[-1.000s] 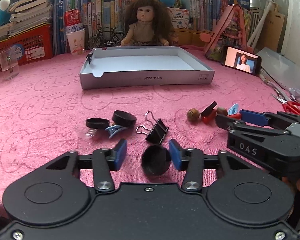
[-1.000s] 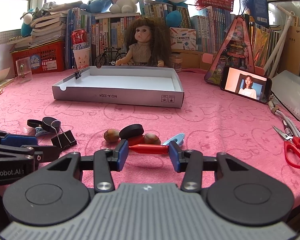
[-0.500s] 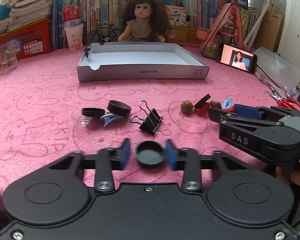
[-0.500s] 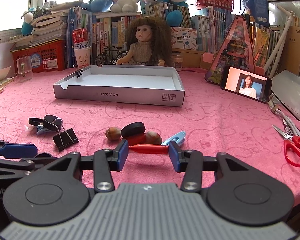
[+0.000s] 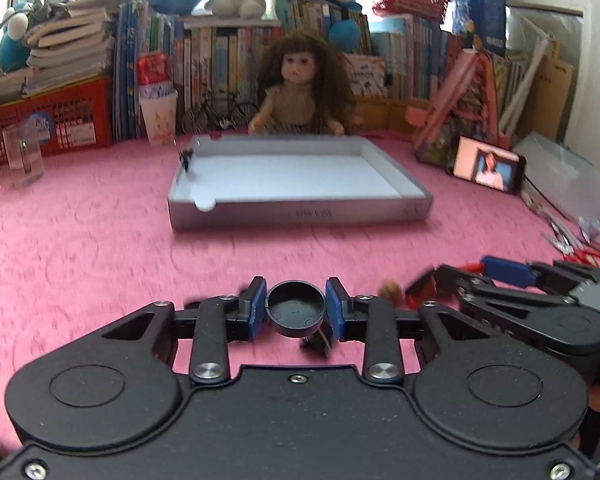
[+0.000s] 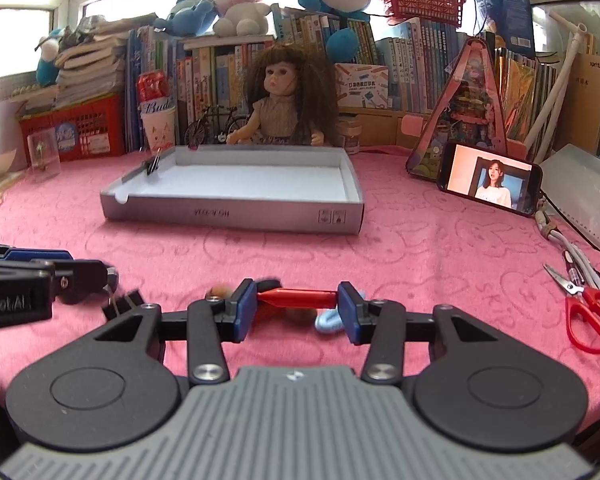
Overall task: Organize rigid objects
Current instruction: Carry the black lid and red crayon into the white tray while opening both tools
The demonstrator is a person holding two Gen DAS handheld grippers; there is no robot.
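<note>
Black bottle cap (image 5: 296,307), low centre of frame, now sits clamped in the left claw (image 5: 296,309), lifted off the pink desk (image 5: 100,240) toward the grey tray (image 5: 300,208); right claw (image 6: 298,312) apart.

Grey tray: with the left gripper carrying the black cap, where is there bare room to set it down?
The tray floor is bare except for a binder clip on its left wall. The pink cloth between tray and scissors is also free. Crowded: the small items around the red pen near the right gripper.
</note>
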